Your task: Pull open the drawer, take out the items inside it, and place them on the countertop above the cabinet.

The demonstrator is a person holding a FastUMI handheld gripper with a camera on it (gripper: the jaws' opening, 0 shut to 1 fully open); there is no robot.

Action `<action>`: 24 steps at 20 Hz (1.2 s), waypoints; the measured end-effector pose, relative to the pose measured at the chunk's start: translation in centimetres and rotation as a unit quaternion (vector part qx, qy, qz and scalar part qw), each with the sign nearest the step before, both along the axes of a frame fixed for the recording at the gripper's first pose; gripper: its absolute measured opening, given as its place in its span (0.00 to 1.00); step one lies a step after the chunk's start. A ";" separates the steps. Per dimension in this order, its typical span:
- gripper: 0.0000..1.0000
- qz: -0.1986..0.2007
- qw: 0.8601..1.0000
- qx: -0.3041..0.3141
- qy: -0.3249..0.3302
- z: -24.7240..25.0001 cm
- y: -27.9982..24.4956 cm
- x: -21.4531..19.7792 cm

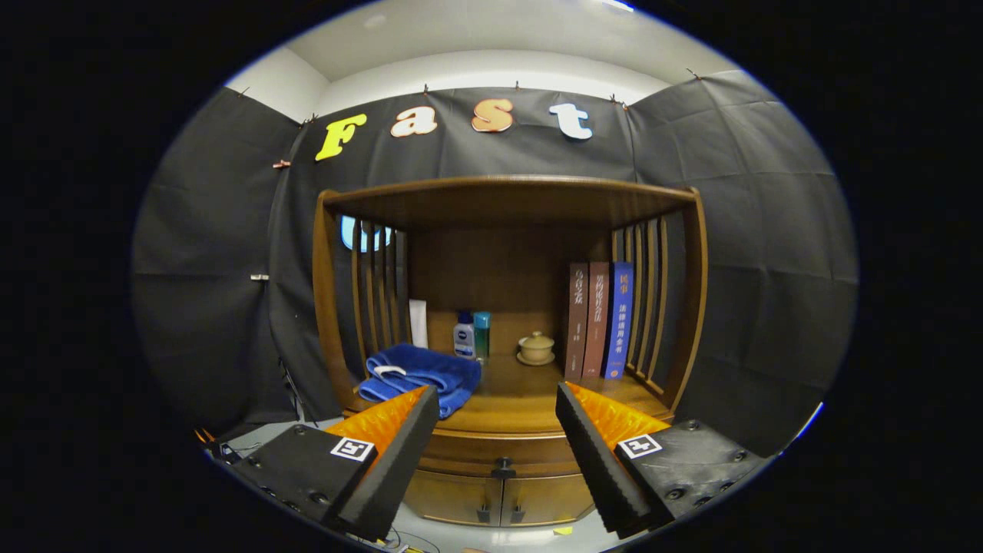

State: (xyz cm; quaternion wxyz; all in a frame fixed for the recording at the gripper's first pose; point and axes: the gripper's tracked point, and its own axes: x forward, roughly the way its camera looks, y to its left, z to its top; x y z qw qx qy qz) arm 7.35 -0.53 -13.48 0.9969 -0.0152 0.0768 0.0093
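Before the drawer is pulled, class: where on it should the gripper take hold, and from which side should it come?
Grip the small dark knob at the middle of the drawer front, under the countertop. It sticks out toward the camera, so come straight from the front, one finger on each side. The gripper is open, with the knob showing low between its fingers, so it probably needs to drop a little first.

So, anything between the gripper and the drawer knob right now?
Nothing visible. The gripper is open, and the drawer knob sits in plain sight between its fingers, drawer shut. The blue towel lies higher, on the countertop.
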 end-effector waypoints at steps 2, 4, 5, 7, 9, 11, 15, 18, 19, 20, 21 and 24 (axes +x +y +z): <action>1.00 0.000 1.000 0.004 0.014 -2.4 0.0 0.9; 1.00 -0.002 1.000 0.005 0.027 -5.1 0.0 1.6; 1.00 -0.003 0.999 0.006 0.036 -6.6 0.0 1.9; 1.00 -0.006 0.998 0.007 0.059 -9.6 -0.2 2.6; 1.00 -0.009 0.997 0.007 0.081 -12.4 -0.5 3.3; 1.00 -0.013 0.995 0.006 0.099 -15.1 -1.0 3.9; 1.00 -0.031 0.992 0.011 0.125 -20.0 -2.4 6.0; 0.99 -0.035 0.987 0.014 0.154 -22.9 -2.7 6.9; 0.98 -0.038 0.987 0.013 0.158 -23.7 -2.8 7.3; 0.96 -0.038 0.986 0.012 0.162 -24.4 -2.8 7.8; 0.95 -0.038 0.985 0.013 0.167 -24.9 -2.7 7.9; 0.75 -0.040 0.984 0.017 0.171 -25.6 -2.6 8.6</action>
